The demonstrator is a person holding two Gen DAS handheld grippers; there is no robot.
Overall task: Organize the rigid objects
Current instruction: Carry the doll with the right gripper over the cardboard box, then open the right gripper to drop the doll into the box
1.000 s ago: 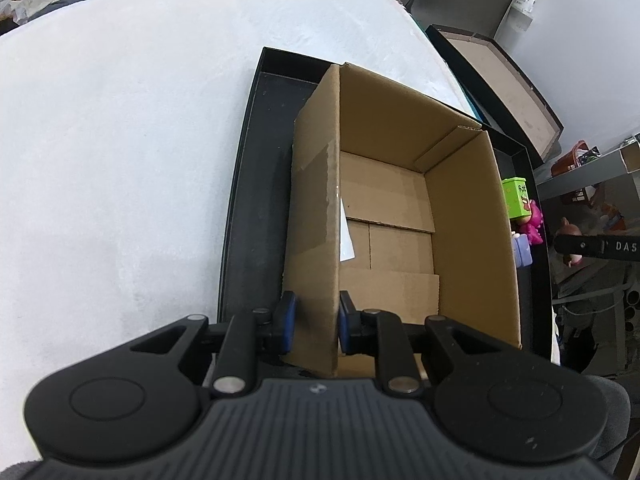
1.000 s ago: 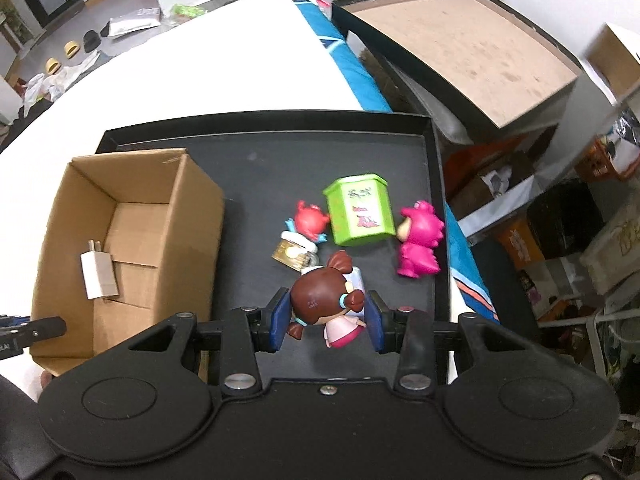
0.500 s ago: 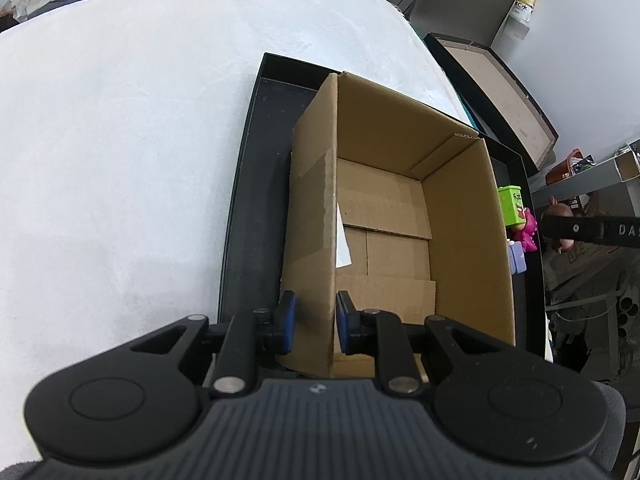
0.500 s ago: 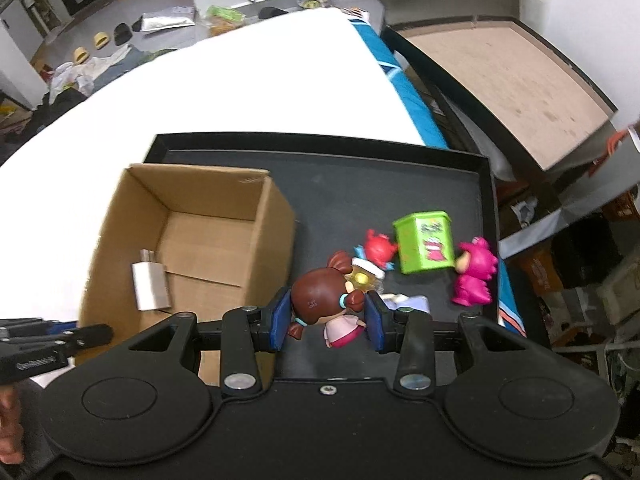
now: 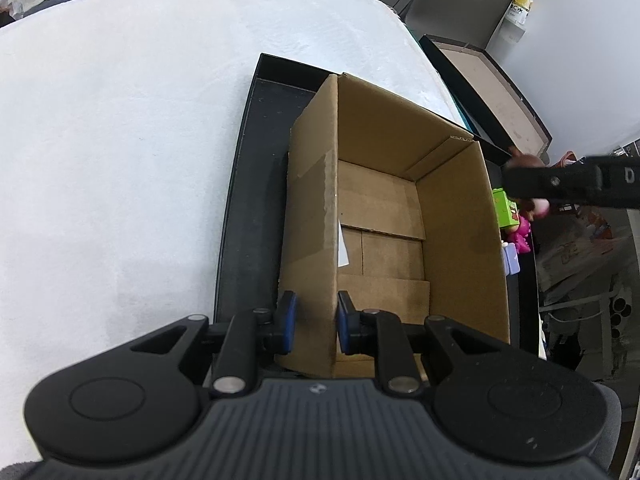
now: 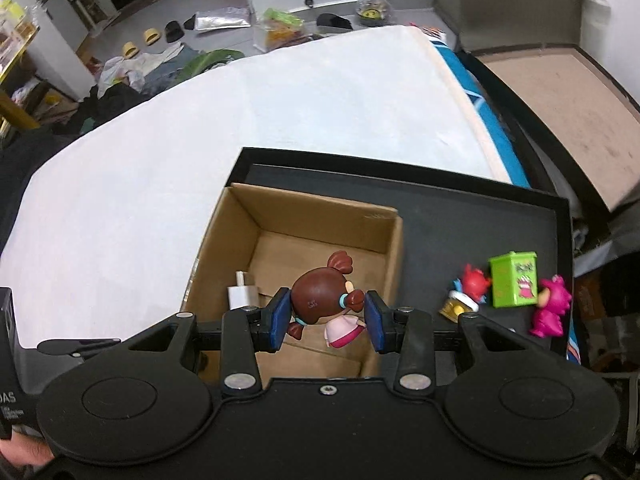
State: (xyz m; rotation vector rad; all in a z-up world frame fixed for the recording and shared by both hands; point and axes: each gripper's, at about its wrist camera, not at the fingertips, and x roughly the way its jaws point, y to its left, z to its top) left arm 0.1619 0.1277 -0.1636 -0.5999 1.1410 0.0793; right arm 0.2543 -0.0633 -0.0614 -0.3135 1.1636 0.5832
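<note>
Over on the far side of the cardboard box (image 5: 400, 216), my left camera caught the right gripper (image 5: 568, 188) only as a blurred dark bar, and the doll it carried was a brown smear there. The box wall hid most of the white charger (image 5: 343, 249); just a sliver showed.

My left gripper (image 5: 312, 322) pointed steeply down, its blue pads (image 5: 289, 322) pinched tight on the near-left wall of the box. My right gripper (image 6: 327, 318) tilted down over the open box, jaws partly apart and clamped on the brown-haired doll (image 6: 324, 300) by its head, the doll hanging above the box floor.

From the right camera I counted one box on one black tray (image 6: 480, 216), one charger (image 6: 242, 295) lying inside, and four toys left on the tray: a red figure (image 6: 475, 279), a small gold-and-white piece (image 6: 458, 307), a green box (image 6: 514, 279) and a pink figure (image 6: 551, 306). A pale lilac block (image 5: 510, 258) was cut off by the box edge.
</note>
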